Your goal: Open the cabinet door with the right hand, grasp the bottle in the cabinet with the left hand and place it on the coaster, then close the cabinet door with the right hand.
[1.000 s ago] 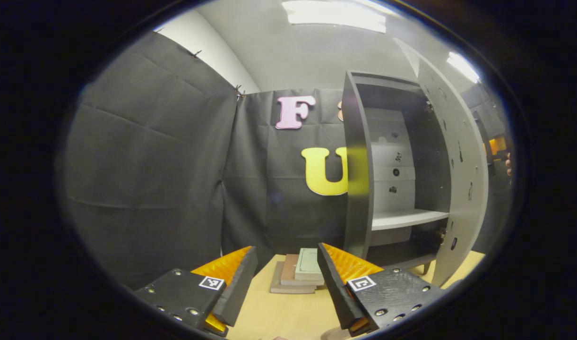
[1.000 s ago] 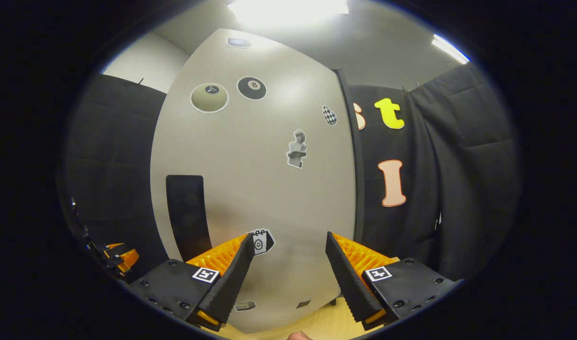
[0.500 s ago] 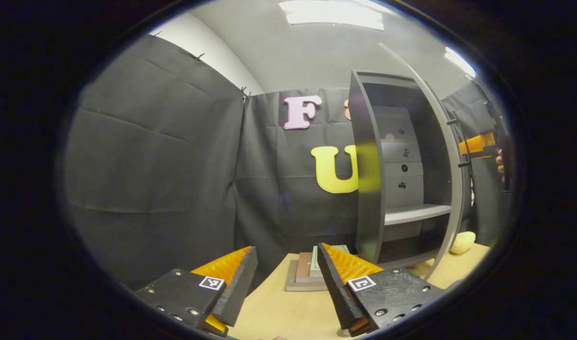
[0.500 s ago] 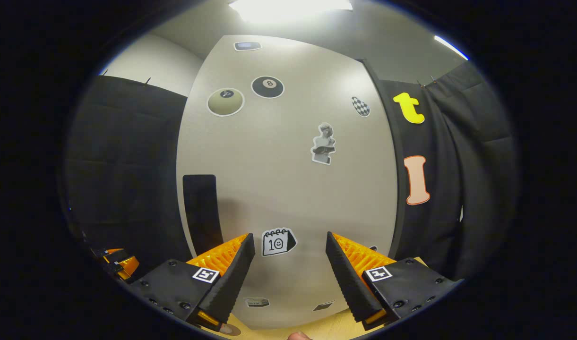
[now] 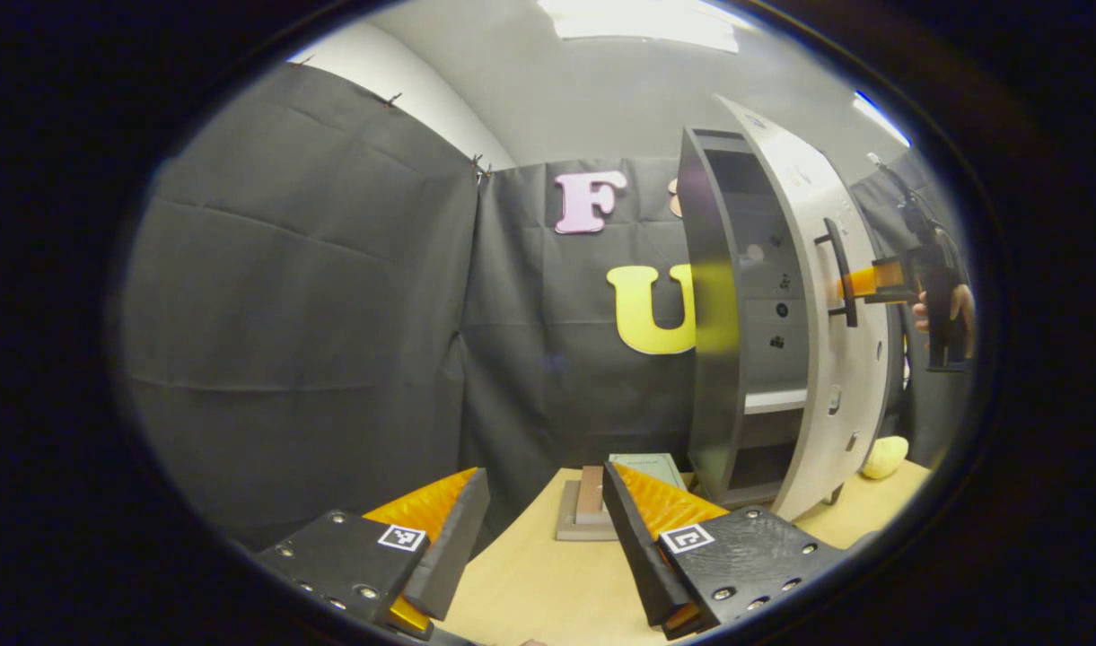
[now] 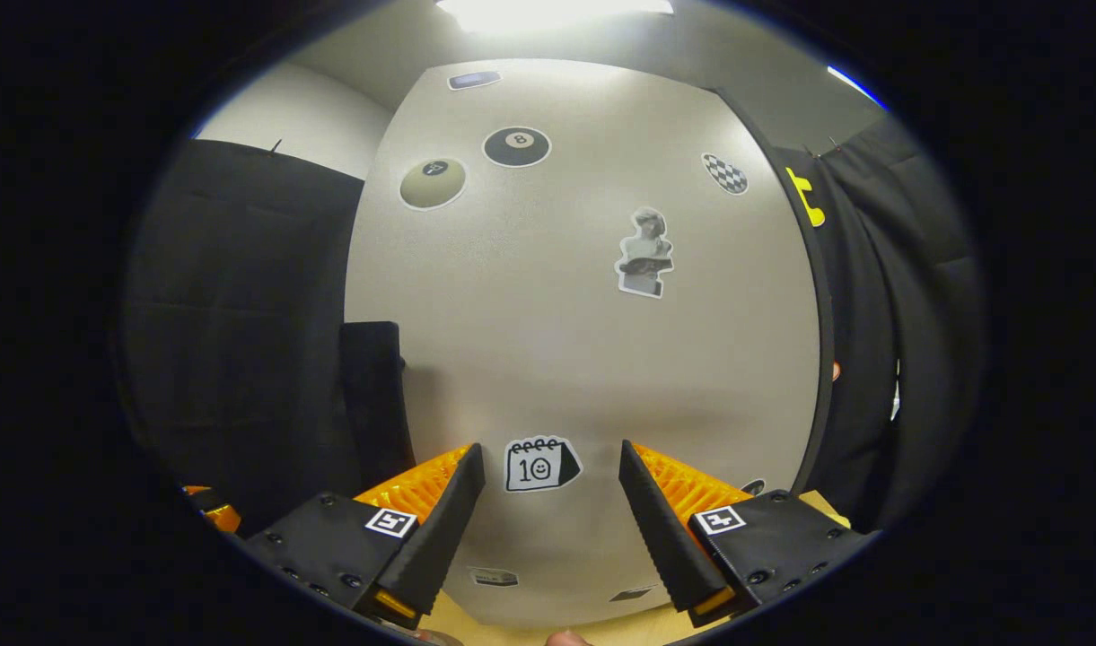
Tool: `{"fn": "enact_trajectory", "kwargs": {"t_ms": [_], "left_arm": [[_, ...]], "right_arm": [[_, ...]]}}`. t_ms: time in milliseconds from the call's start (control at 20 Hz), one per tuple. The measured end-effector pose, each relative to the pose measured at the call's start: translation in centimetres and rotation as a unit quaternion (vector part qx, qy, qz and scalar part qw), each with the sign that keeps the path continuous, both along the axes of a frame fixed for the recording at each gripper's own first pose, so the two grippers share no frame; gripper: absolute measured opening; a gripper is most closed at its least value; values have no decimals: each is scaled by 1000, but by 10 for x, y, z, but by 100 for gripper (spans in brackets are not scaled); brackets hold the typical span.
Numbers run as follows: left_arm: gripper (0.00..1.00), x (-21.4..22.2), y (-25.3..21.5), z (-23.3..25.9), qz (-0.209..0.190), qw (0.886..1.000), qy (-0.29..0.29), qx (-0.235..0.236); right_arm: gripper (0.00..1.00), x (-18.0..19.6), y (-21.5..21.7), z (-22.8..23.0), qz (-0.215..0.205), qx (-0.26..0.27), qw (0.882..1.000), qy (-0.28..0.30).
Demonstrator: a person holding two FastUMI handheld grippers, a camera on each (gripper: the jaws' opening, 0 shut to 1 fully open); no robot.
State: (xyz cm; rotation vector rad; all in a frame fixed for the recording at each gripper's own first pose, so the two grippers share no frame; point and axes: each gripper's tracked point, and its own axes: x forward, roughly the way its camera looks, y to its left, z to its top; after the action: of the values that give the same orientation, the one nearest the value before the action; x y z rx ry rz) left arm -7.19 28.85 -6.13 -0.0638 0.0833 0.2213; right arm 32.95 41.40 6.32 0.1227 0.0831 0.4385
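The grey cabinet (image 5: pixel 714 314) stands on the table at the right in the left gripper view. Its door (image 5: pixel 835 359) hangs partly ajar, and a white shelf (image 5: pixel 775 400) shows in the gap. My right gripper (image 5: pixel 862 283), held by a hand (image 5: pixel 951 309), reaches the door's outer face beside the black handle (image 5: pixel 839 274). In the right gripper view the stickered door (image 6: pixel 583 359) looms close, the handle (image 6: pixel 372 395) at its left. The right gripper (image 6: pixel 552 520) is open against that face. My left gripper (image 5: pixel 543 529) hovers open over the table with nothing between its fingers.
A stack of books (image 5: pixel 601 502) lies on the wooden table (image 5: pixel 530 592) just left of the cabinet. A pale yellow object (image 5: pixel 884 456) sits on the table past the door's edge. Black cloth walls close off the back and left.
The door has swung from wide open to nearly closed, with the right gripper following its outer face. The left gripper view has shifted slightly left, away from the cabinet.
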Motion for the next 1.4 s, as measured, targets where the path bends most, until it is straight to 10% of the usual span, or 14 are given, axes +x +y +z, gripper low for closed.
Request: {"fn": "enact_trajectory", "kwargs": {"t_ms": [400,1400], "left_arm": [[76,-1,-49,12,-6,1000,12,6],[76,-10,-280,94,-90,995,-23,28]], "right_arm": [[98,6,-10,-1,16,5,1000,5],[96,-137,-277,-13,-54,-55,997,-29]]}}
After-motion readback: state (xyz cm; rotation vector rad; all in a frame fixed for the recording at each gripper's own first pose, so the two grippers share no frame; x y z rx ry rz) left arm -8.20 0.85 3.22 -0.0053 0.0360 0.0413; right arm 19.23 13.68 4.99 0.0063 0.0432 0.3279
